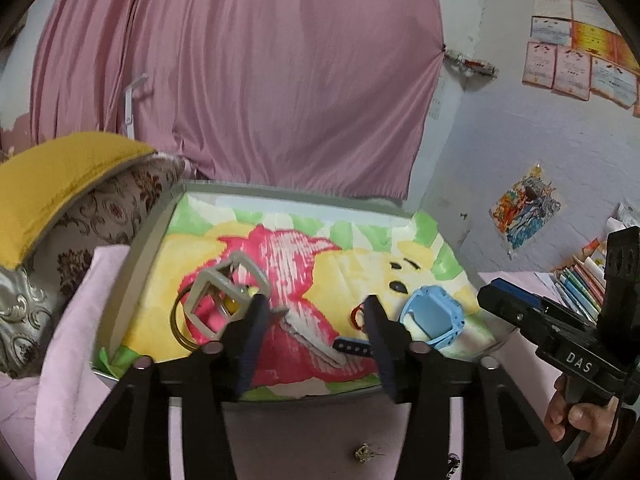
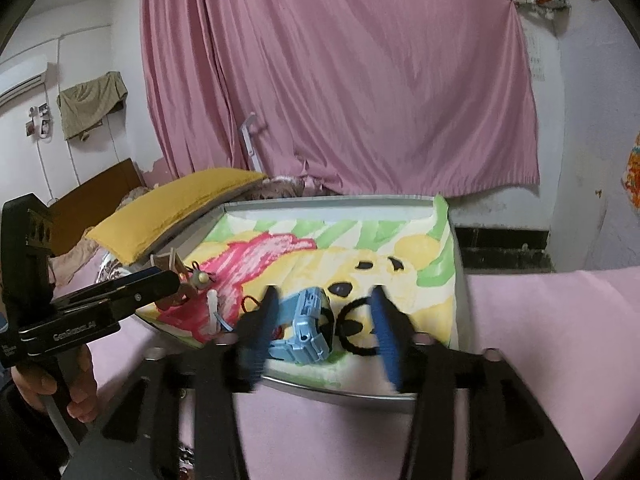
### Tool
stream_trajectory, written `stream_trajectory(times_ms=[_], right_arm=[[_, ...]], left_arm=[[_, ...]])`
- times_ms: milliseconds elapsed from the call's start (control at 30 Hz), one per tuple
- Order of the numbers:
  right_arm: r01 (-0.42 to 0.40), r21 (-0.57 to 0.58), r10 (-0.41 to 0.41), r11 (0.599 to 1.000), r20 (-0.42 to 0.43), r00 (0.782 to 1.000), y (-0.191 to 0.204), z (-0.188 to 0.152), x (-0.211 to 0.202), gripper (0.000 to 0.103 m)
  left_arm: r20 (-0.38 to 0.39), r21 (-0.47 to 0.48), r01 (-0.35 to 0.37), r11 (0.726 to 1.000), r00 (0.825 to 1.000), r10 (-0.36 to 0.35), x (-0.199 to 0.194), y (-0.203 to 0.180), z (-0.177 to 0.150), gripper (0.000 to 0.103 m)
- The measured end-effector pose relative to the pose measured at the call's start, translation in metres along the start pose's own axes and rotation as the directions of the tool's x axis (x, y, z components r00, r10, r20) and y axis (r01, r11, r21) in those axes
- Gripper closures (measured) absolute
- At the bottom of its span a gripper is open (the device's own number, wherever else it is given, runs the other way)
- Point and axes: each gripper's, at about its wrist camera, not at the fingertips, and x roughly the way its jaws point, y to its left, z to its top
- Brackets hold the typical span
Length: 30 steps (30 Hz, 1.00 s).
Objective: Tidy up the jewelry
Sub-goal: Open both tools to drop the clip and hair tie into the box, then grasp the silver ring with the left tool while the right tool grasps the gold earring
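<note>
Both the left gripper (image 1: pixel 316 312) and right gripper (image 2: pixel 324 308) stood wide and empty over the tray (image 2: pixel 458 280), where the blue watch (image 2: pixel 308 324), black ring (image 2: pixel 360 328) and other pieces lay loose, unsorted

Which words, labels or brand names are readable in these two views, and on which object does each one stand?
"DAS": white letters on the black body of the right gripper, seen in the left wrist view.
"GenRobot.AI" (blurred, my best reading): on the black body of the left gripper, seen in the right wrist view.
Certificates on the wall: print too small to read.
Books: titles unreadable.
</note>
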Motion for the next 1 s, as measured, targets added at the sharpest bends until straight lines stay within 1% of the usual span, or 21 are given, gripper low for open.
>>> stream_trajectory(times_ms=[33,100,133,200,233,300,367,500,567,667,733,833,933,1000], right_arm=[[-0.005,-0.006,0.005,1.0,0.033,0.999,0.001,0.001,-0.007,0.042],[-0.008,-0.02,0.009,1.0,0.085,0.996,0.003,0.002,-0.019,0.027],[-0.007,-0.029,0.01,1.0,0.11,0.994,0.005,0.002,-0.024,0.024],[-0.01,-0.045,0.016,0.999,0.151,0.988,0.008,0.002,-0.034,0.017],[-0.015,-0.052,0.024,0.999,0.168,0.986,0.009,0.002,-0.038,0.015],[-0.03,-0.065,0.042,0.997,0.193,0.98,0.012,0.001,-0.045,0.007],[-0.035,-0.08,0.051,0.996,0.208,0.977,0.017,-0.001,-0.051,0.005],[-0.049,-0.109,0.072,0.993,0.217,0.973,0.025,-0.006,-0.062,0.003],[-0.058,-0.124,0.083,0.991,0.207,0.975,0.029,-0.008,-0.066,0.003],[-0.093,-0.143,0.117,0.985,0.168,0.979,0.032,-0.012,-0.071,0.003],[-0.118,-0.157,0.137,0.981,0.122,0.983,0.034,-0.015,-0.07,0.003],[-0.143,-0.174,0.154,0.974,0.05,0.987,0.034,-0.02,-0.065,0.003],[-0.148,-0.204,0.143,0.968,-0.039,0.989,0.036,-0.028,-0.058,0.003],[-0.144,-0.223,0.128,0.964,-0.083,0.988,0.038,-0.034,-0.054,0.003]], left_arm=[[0.016,0.002,0.0,1.0,1.0,0.0,-0.003,0.0,0.0,0.043],[0.064,0.003,-0.004,1.0,0.998,0.004,-0.013,0.0,0.0,0.027],[0.091,0.002,-0.006,1.0,0.996,0.006,-0.018,0.0,0.0,0.024],[0.141,-0.005,-0.006,1.0,0.99,0.006,-0.027,0.001,0.0,0.013],[0.167,-0.013,-0.004,1.0,0.986,0.006,-0.032,0.002,-0.001,0.011],[0.209,-0.03,-0.001,1.0,0.978,0.007,-0.041,0.004,-0.002,0.002],[0.243,-0.041,0.001,0.999,0.97,0.009,-0.051,0.006,-0.004,0.001],[0.26,-0.036,-0.016,0.999,0.965,0.025,-0.065,0.006,-0.009,0.001],[0.259,-0.025,-0.017,1.0,0.966,0.023,-0.072,0.006,-0.013,0.001],[0.231,0.0,-0.006,1.0,0.973,0.006,-0.082,0.005,-0.02,0.001],[0.196,0.023,0.001,1.0,0.981,-0.005,-0.087,0.006,-0.027,0.001],[0.141,0.049,-0.007,0.999,0.99,0.0,-0.091,0.009,-0.037,0.001],[0.076,0.039,0.013,0.999,0.997,-0.016,-0.092,0.015,-0.042,0.001],[0.022,0.035,0.011,0.999,1.0,-0.011,-0.089,0.018,-0.044,0.001]])
